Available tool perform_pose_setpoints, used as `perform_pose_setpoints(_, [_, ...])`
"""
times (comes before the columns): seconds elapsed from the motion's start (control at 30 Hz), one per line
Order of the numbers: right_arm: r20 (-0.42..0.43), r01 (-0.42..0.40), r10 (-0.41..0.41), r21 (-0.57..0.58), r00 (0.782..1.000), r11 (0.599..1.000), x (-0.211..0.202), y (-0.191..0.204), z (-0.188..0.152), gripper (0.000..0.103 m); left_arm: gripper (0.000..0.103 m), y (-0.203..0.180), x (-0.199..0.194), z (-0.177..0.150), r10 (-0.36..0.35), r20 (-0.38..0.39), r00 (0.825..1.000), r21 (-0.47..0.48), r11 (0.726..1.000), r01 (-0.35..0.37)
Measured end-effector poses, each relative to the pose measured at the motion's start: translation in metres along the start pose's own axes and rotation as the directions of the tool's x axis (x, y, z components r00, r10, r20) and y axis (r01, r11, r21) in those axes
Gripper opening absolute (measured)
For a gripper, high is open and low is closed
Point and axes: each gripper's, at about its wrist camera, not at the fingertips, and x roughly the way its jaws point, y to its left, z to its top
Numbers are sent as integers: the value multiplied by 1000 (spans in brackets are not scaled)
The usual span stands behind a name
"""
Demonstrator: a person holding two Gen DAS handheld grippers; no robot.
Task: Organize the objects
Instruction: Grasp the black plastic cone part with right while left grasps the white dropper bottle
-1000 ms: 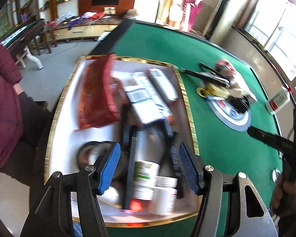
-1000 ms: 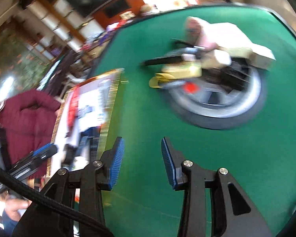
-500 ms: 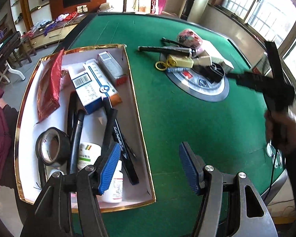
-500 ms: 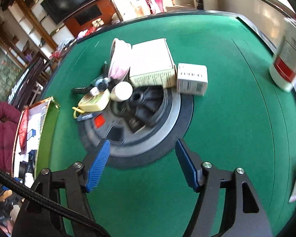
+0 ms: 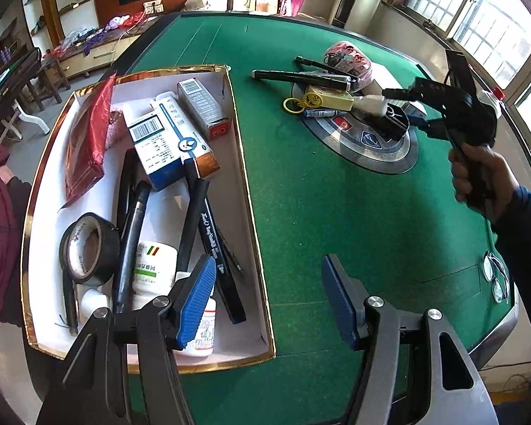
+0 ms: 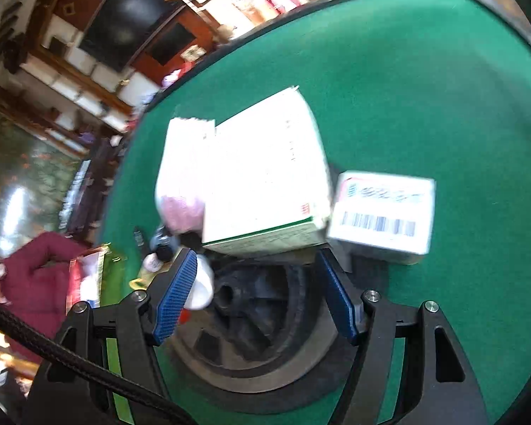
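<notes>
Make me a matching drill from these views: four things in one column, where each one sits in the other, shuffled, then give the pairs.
Things
1. black tape roll
2. yellow ring
3. red foil packet
4. barcoded small box

Places
A. on the green felt, beside the round centre plate
B. in the tray, near end, left side
C. right of the big white box
D. against the tray's far left wall

Pairs: 1-B, 2-A, 3-D, 4-C
</notes>
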Motion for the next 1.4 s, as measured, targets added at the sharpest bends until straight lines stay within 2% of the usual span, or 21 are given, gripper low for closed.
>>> perform_pose_setpoints(0.1, [-109, -55, 42, -112, 993, 992, 1, 27, -23, 74, 56, 0, 3, 5, -10, 3, 1000, -4, 1000, 10])
perform_pose_setpoints(0.17, [-160, -46, 13, -208, 987, 977, -1, 46, -39, 74, 56, -1, 5, 9, -15, 6, 1000, -5, 1000, 15])
perform_pose_setpoints(0.23, [-123, 51, -95, -322, 988, 945, -8, 64, -49, 74, 56, -1, 8, 13, -19, 6, 1000, -11, 1000, 19])
perform_pose_setpoints(0.3, [-64, 125, -164, -401, 984, 908, -14, 79, -51, 74, 56, -1, 10, 17, -26, 7, 1000, -18, 999, 26])
perform_pose_setpoints(0.4, [-51, 170, -216, -453, 975, 875, -6, 96, -52, 75, 56, -4, 11, 21, -33, 10, 999, -9, 999, 33])
perform_pose_setpoints(0.57, [-49, 239, -336, -608, 940, 757, 21, 109, -58, 75, 56, -4, 14, 22, -38, -1, 999, 3, 999, 38])
perform_pose_setpoints(0.67, [-64, 269, -391, -626, 918, 732, 33, 103, -58, 75, 56, -4, 16, 21, -39, -12, 999, 6, 999, 39])
perform_pose_setpoints(0.7, [-73, 262, -385, -615, 920, 744, 31, 98, -58, 74, 56, -4, 16, 21, -39, -11, 999, 10, 999, 39])
perform_pose_setpoints(0.73, [-84, 247, -369, -603, 926, 758, 28, 95, -59, 67, 56, -5, 16, 21, -39, -10, 999, 13, 999, 39])
perform_pose_setpoints(0.77, [-93, 248, -370, -590, 924, 768, 25, 92, -61, 63, 56, -6, 16, 22, -39, -11, 999, 18, 999, 40])
perform_pose_setpoints(0.87, [-104, 267, -386, -560, 917, 784, 14, 87, -68, 63, 56, -11, 17, 28, -52, -8, 999, 34, 998, 52])
perform_pose_setpoints(0.9, [-124, 267, -384, -527, 915, 806, 9, 82, -74, 63, 56, -15, 17, 31, -59, -7, 998, 48, 997, 59])
perform_pose_setpoints(1.0, [-142, 259, -346, -425, 927, 868, -16, 70, -90, 63, 56, -30, 20, 47, -104, -10, 994, 98, 990, 105])
perform_pose_setpoints(1.07, [-137, 256, -327, -376, 935, 891, -34, 63, -107, 63, 56, -45, 26, 63, -133, -23, 991, 129, 982, 134])
perform_pose_setpoints(1.13, [-126, 265, -322, -338, 938, 903, -53, 58, -129, 63, 56, -57, 35, 83, -141, -9, 990, 179, 974, 141])
perform_pose_setpoints(1.2, [-119, 282, -329, -301, 937, 911, -68, 51, -150, 63, 56, -66, 48, 97, -132, -31, 991, 220, 966, 136])
perform_pose_setpoints(1.27, [-125, 281, -324, -273, 938, 920, -75, 45, -158, 63, 56, -74, 67, 111, -142, -54, 988, 256, 955, 151])
perform_pose_setpoints(1.33, [-121, 300, -337, -251, 934, 920, -84, 37, -171, 63, 55, -81, 82, 121, -105, -61, 993, 289, 950, 118])
perform_pose_setpoints(1.4, [-128, 306, -339, -225, 932, 925, -83, 37, -179, 63, 55, -87, 95, 129, -102, -72, 992, 313, 942, 120])
